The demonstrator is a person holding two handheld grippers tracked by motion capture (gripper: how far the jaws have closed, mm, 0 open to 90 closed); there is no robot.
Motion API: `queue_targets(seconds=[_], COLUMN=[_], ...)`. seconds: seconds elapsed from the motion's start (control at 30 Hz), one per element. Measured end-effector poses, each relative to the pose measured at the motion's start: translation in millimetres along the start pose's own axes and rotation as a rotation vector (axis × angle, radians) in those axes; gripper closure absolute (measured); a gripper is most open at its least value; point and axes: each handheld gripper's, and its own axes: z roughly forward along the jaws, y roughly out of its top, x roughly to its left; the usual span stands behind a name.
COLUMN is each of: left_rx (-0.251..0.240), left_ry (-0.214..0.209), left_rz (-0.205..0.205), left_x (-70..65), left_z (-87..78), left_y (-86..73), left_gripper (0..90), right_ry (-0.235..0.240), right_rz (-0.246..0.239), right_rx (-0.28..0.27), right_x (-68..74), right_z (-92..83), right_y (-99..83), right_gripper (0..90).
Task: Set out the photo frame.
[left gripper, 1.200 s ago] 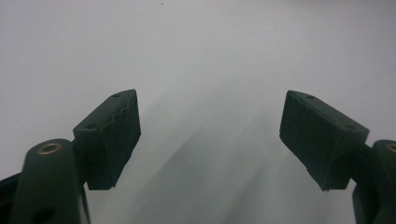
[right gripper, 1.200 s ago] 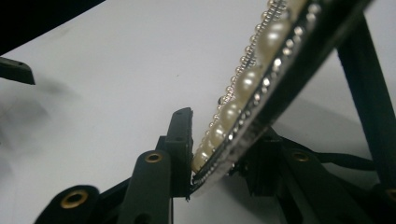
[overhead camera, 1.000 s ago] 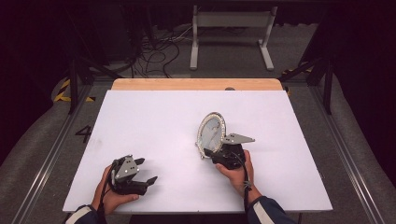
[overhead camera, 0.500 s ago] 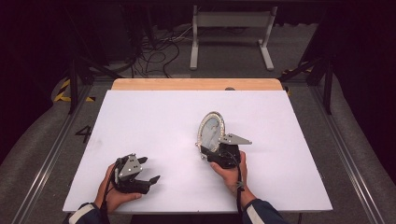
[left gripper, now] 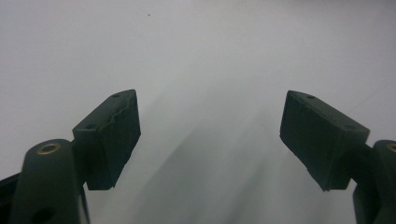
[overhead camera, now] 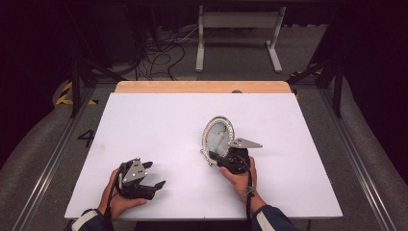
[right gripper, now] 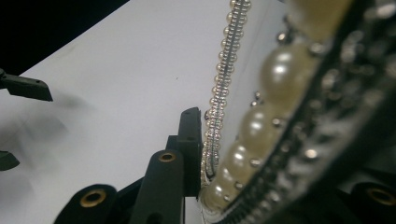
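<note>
An oval picture frame (overhead camera: 219, 136) with a rim of pearls and beads stands upright on the white table (overhead camera: 163, 120), right of the middle. My right gripper (overhead camera: 214, 157) grips its lower rim from the near side. Its jaws have just been closing with the frame between them. In the right gripper view one finger (right gripper: 189, 140) presses against the beaded rim (right gripper: 224, 79), and the frame hides the other finger. My left gripper (overhead camera: 154, 174) rests near the table's front left. It stands open (left gripper: 210, 140) over bare table.
A wooden strip (overhead camera: 202, 86) runs along the table's far edge. Beyond it, on the floor, stand a metal stand (overhead camera: 238, 29) and loose cables (overhead camera: 159, 53). Rails (overhead camera: 358, 159) run along both sides of the table.
</note>
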Motion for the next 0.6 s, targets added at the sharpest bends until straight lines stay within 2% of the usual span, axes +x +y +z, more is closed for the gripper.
queue_targets(seconds=[0.33,0.6], left_rx=[0.0,-0.016], left_ry=[-0.02,-0.054], left_rz=[0.01,0.022], left_x=[-0.5,3.6], left_z=[5.3,20.7], left_y=[4.6,21.3], left_gripper=[20.6,20.3], right_ry=[0.05,0.092], right_rz=[0.0,0.003], right_rx=[0.043,0.071], right_x=[-4.8,-7.9], right_z=[-6.1,-11.2], right_y=[0.7,0.0], right_gripper=[79.5,80.2])
